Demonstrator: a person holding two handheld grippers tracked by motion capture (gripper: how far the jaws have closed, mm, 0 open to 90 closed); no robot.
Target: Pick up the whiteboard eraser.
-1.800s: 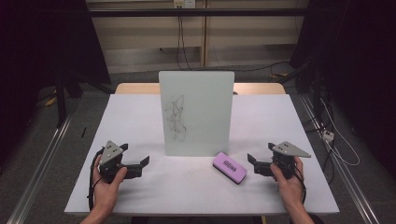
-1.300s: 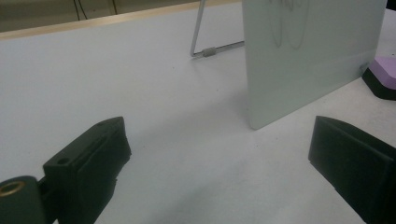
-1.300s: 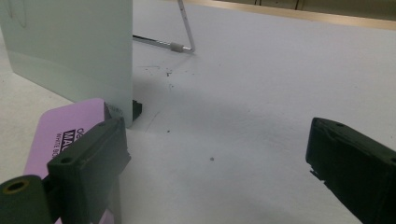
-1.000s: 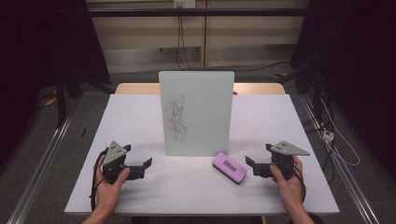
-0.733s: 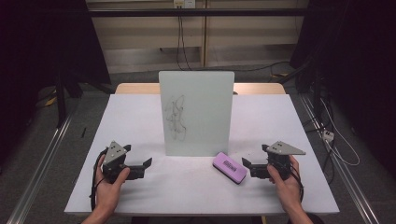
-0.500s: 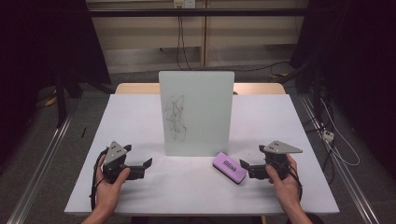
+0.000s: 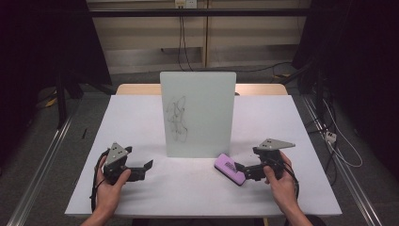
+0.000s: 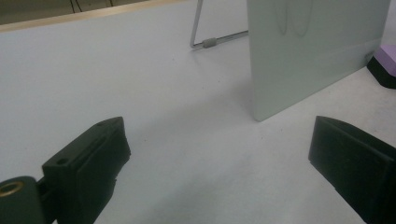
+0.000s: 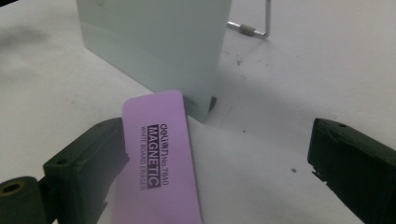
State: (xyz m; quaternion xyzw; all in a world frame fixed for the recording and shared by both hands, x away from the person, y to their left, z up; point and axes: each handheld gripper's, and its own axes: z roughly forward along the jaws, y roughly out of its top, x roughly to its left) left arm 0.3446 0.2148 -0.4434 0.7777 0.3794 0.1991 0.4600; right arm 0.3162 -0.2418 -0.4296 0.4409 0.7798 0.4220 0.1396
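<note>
A small whiteboard (image 7: 197, 113) stands upright at mid-table, with dark scribbles (image 7: 176, 117) on its left half. A purple magnetic whiteboard eraser (image 7: 229, 168) lies flat just in front of its right corner. My right gripper (image 7: 243, 170) is open, low at the eraser's right end. In the right gripper view the eraser (image 9: 159, 163) lies between the jaws, close against the left one, with the whiteboard (image 9: 154, 46) just behind it. My left gripper (image 7: 143, 170) rests open and empty at the front left, pointing at the whiteboard (image 8: 313, 46).
The white table top (image 7: 141, 117) has a wooden strip (image 7: 139, 88) along its far edge. A wire stand (image 8: 210, 42) props the board from behind. The eraser's corner (image 8: 385, 65) shows past the board's edge. Dark floor and cables surround the table.
My right gripper has slid left across the table until its open jaws reach around the eraser's end. The left gripper has barely moved. The eraser and board have stayed put.
</note>
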